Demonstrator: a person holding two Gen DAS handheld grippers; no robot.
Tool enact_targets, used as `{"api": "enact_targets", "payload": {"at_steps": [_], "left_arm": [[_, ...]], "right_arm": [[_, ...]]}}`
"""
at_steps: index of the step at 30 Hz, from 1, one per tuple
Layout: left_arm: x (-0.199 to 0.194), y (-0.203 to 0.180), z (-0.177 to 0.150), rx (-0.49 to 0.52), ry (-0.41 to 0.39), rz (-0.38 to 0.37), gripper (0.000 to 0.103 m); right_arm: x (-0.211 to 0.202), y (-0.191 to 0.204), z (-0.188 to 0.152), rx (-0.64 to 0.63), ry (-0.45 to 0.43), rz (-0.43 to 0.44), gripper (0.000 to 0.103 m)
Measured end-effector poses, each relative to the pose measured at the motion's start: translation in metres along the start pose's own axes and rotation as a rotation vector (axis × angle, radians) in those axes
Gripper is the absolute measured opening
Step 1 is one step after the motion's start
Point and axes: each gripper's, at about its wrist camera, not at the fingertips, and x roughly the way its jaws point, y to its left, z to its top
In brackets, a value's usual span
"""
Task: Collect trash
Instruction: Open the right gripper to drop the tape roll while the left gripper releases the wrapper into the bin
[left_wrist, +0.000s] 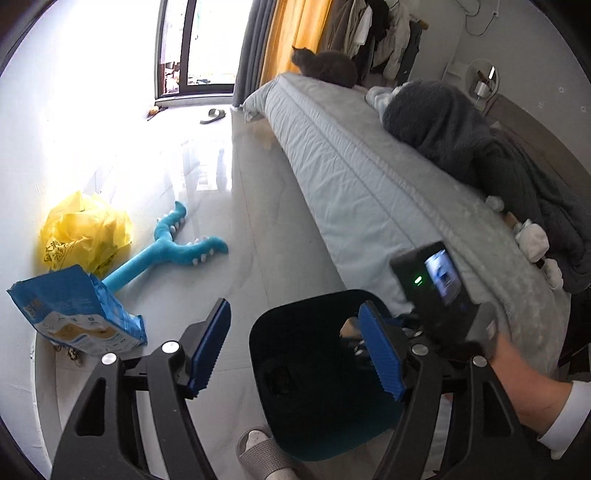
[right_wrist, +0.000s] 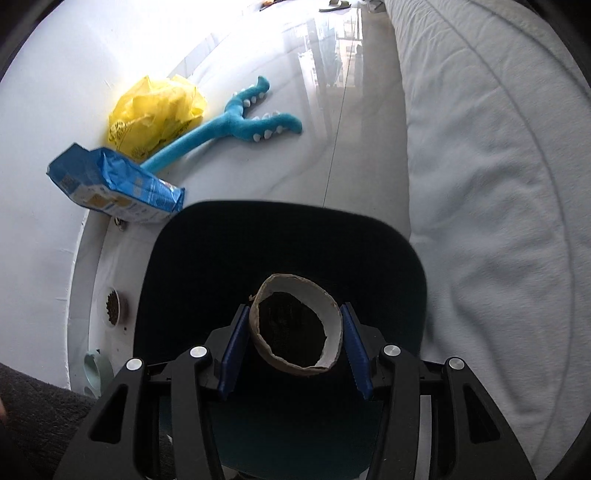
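My right gripper (right_wrist: 293, 319) is shut on a brown cardboard tube (right_wrist: 295, 328), with a blue pad pressing on each side. It holds the tube over the mouth of a dark bin (right_wrist: 207, 258) on the floor. In the left wrist view my left gripper (left_wrist: 295, 350) stands open with nothing between its pads, just above the same bin (left_wrist: 258, 369). The right gripper's body (left_wrist: 432, 280) and the hand (left_wrist: 517, 376) holding it are at the bin's right. A crumpled yellow plastic bag (left_wrist: 85, 229) and a blue food pouch (left_wrist: 74, 314) lie on the floor to the left.
A blue plush toy (left_wrist: 173, 247) lies beside the yellow bag. A bed (left_wrist: 351, 166) with a grey cover runs along the right, with a dark cat (left_wrist: 325, 66) and a dark blanket (left_wrist: 461, 129) on it. A pet food bowl (right_wrist: 112, 306) sits left of the bin. A slippered foot (left_wrist: 258, 450) is near the bin.
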Motion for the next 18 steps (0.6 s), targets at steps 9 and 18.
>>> {"api": "enact_targets", "payload": {"at_steps": [9, 18], "left_arm": [[-0.026, -0.01, 0.014, 0.059, -0.124, 0.03, 0.079], [-0.057, -0.021, 0.025, 0.108, -0.286, 0.022, 0.081]], "right_arm": [[0.025, 0.005, -0.012, -0.032, 0.078, -0.034, 0.05], [0.042, 0.023, -0.021, -0.096, 0.127, -0.044, 0.065]]}}
